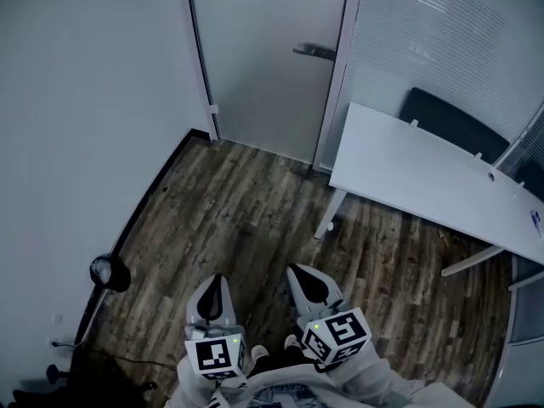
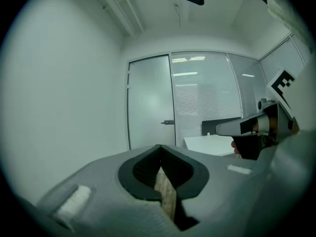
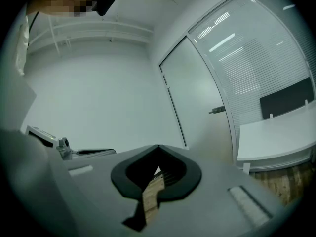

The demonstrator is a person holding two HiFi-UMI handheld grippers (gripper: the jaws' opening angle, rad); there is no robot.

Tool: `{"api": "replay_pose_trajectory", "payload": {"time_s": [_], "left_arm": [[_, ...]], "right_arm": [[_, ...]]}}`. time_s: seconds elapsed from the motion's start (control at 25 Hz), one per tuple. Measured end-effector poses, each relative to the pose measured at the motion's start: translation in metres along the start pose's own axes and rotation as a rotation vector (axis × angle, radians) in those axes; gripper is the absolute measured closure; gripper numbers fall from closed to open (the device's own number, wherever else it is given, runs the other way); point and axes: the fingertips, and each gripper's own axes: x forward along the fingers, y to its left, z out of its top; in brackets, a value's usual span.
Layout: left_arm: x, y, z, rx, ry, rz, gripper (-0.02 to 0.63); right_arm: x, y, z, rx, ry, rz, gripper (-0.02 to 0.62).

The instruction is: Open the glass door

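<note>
The frosted glass door (image 1: pixel 268 58) stands closed at the far end of the room, its dark lever handle (image 1: pixel 314 51) on its right side. Both grippers hang low and close to me, well short of the door. My left gripper (image 1: pixel 217 280) is shut, its tips meeting with nothing between them. My right gripper (image 1: pixel 299 272) is shut too and holds nothing. The left gripper view shows the door (image 2: pixel 150 102) and handle (image 2: pixel 168 122) straight beyond the left gripper (image 2: pixel 160 147). In the right gripper view the door (image 3: pixel 197 98) and handle (image 3: pixel 216 110) lie to the right of the right gripper (image 3: pixel 159 147).
A white table (image 1: pixel 425 177) with a black chair (image 1: pixel 455 121) behind it stands at the right, against a glass partition with blinds (image 1: pixel 442 32). A plain wall (image 1: pixel 85 100) runs along the left. A small black round object (image 1: pixel 109 272) sits on the wooden floor (image 1: pixel 246 202) by that wall.
</note>
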Motion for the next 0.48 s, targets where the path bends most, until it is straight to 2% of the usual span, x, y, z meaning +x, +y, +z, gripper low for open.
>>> {"api": "replay_pose_trajectory", "payload": {"time_s": [0.48], "left_arm": [[0.051,-0.026,0.012,0.017,-0.01,0.008,0.603]], "right_arm": [[0.017,-0.054,0.015,0.043,-0.031,0.02,0.591]]}}
